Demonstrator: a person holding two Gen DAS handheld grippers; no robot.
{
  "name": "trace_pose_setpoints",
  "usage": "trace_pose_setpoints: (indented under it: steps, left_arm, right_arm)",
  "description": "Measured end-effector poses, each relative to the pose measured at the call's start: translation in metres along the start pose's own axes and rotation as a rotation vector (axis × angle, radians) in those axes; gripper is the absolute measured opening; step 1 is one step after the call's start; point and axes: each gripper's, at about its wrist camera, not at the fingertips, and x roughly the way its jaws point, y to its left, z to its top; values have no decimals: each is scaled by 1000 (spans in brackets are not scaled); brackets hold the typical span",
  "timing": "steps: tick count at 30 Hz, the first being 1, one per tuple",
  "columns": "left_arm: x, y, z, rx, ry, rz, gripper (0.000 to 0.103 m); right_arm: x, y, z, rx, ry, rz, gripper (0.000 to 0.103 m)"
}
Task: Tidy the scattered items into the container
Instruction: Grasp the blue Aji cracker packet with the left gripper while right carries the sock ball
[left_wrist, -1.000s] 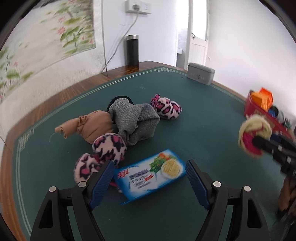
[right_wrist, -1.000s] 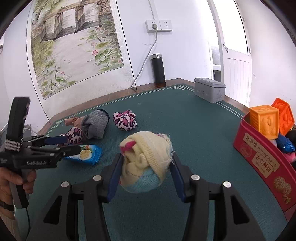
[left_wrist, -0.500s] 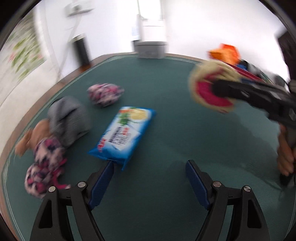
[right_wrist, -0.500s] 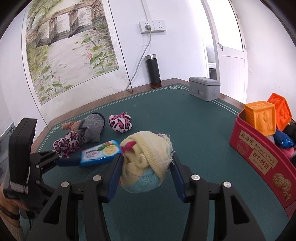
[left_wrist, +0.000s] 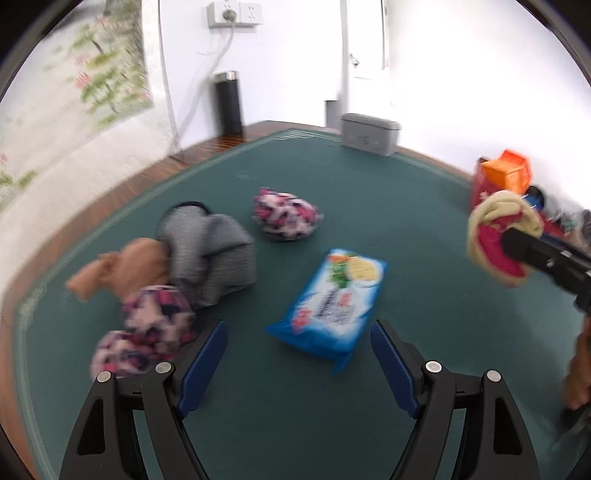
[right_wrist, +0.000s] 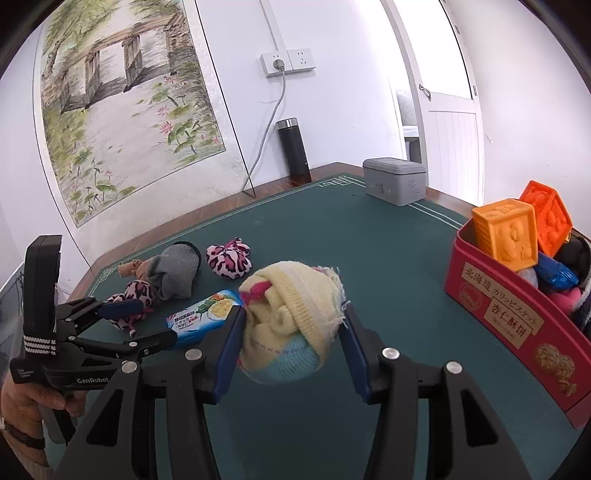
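My right gripper (right_wrist: 291, 328) is shut on a rolled yellow, pink and blue sock (right_wrist: 290, 325), held above the green mat; the sock also shows at the right of the left wrist view (left_wrist: 498, 236). The red tin container (right_wrist: 506, 325) with orange blocks stands to the right. My left gripper (left_wrist: 299, 354) is open and empty, just short of a blue snack packet (left_wrist: 332, 299). The left gripper also shows in the right wrist view (right_wrist: 144, 325). Leopard sock balls (left_wrist: 286, 214) (left_wrist: 151, 325), a grey sock (left_wrist: 210, 251) and a tan sock (left_wrist: 125, 266) lie on the mat.
A grey lidded box (right_wrist: 395, 181) stands at the far edge of the green table mat (right_wrist: 332, 229). A black flask (right_wrist: 293, 147) stands by the wall below a socket with a cable. A painting hangs on the left.
The left gripper swung right, then back toward the packet, which now lies between its open fingers' line. The right gripper with the sock has drifted slightly toward the tin.
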Motion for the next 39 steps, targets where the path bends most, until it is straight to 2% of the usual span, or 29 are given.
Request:
trace_pose_setpoints:
  steps: [3, 6, 10, 11, 12, 14, 15, 16, 19, 22, 29, 31, 39]
  left_arm:
    - [24, -17, 6, 72, 55, 23, 81]
    - [38, -32, 16, 131, 77, 55, 81]
    - [48, -33, 27, 102, 77, 36, 81]
    - [50, -33, 29, 91, 76, 31, 78]
    - [53, -33, 29, 82, 74, 24, 69]
    - [55, -36, 29, 73, 66, 2, 65]
    - [54, -37, 29, 78, 63, -12, 58]
    - [53, -40, 29, 86, 61, -20, 55]
    - [52, -50, 26, 120, 58, -28, 54]
    - [49, -54, 25, 111, 55, -46, 53]
    - [31, -46, 36, 13, -21, -102, 51]
    - [24, -44, 39, -7, -46, -118, 48]
    - [6, -48, 44, -28, -104, -115, 47]
  right_arm:
    - [-1, -4, 3, 18, -6, 0, 55]
    - [-2, -10, 7, 37, -17, -5, 55]
    - [-3, -13, 11, 48, -27, -5, 55]
    - [-3, -13, 11, 49, -27, -2, 55]
    - [-3, -13, 12, 51, -27, 1, 55]
    - [-3, -12, 12, 52, -23, 8, 55]
    - [-3, -12, 13, 52, -23, 11, 55]
    - [-4, -11, 13, 51, -24, 14, 55]
    - [-6, -10, 13, 49, -32, 19, 55]
    - [-9, -12, 13, 59, -47, 17, 55]
    - [-18, -17, 12, 73, -83, -1, 55]
    - [-20, -19, 12, 79, -89, -4, 55]
    - [-38, -35, 11, 106, -140, -44, 55]
